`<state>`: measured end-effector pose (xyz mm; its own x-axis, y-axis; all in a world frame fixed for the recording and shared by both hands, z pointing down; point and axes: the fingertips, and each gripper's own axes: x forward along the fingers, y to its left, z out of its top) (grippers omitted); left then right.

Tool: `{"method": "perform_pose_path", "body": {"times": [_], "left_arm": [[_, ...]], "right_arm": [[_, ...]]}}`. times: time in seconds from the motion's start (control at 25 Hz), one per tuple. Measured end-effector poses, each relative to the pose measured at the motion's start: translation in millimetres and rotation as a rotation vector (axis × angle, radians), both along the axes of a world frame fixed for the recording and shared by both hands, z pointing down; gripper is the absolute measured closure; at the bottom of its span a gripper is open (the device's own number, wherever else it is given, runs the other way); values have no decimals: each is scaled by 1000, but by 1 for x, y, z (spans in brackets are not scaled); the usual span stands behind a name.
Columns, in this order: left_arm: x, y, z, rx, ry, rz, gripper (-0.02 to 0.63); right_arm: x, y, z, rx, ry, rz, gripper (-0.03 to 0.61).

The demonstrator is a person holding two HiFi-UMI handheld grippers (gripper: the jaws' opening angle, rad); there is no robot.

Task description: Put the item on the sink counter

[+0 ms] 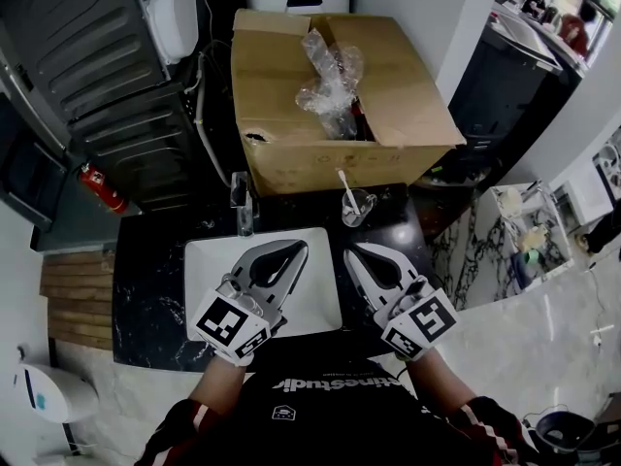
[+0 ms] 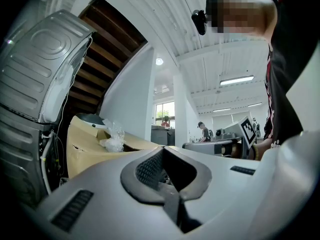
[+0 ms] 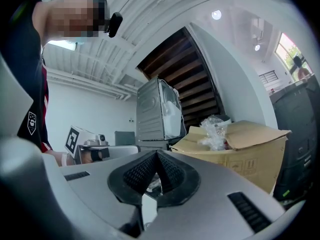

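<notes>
Nearest my head camera is the black shirt [image 1: 330, 406] of the person carrying the rig, and just past it are the two marker cubes. I read the left gripper [image 1: 299, 247] as clenched. In the left gripper view its tips [image 2: 162, 149] meet, and only the hollow between the ribbed pads stays open, with nothing held in it. The right gripper [image 1: 351, 251] is the same. In the right gripper view its tips [image 3: 156, 153] are pressed together on nothing.

Both grippers hang side by side, a little apart. The left is over the white basin [image 1: 209, 270] and the right over the basin's right edge. The basin is set into the black marbled sink counter [image 1: 155, 289].

A faucet [image 1: 243, 202] stands behind the basin. To the faucet's right a clear glass cup [image 1: 357, 207] sits on the counter with a white stick [image 1: 344, 184] leaning in it.

An open cardboard box [image 1: 408, 95] stands behind the counter, with crumpled clear plastic wrap [image 1: 330, 76] poking out of it. I cannot tell which piece is the item; neither gripper carries one.

A grey metal appliance [image 1: 87, 37] stands to the left, with a red fire extinguisher [image 1: 102, 187] below it.
</notes>
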<state>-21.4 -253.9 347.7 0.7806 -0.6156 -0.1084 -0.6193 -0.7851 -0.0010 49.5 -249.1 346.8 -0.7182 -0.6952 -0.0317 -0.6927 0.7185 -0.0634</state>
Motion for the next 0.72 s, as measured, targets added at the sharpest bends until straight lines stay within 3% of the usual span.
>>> {"method": "perform_pose_path", "body": {"times": [0.72], "left_arm": [[0, -1, -2, 1, 0, 4, 600]], "right_arm": [[-6, 4, -2, 4, 21, -26, 541]]}}
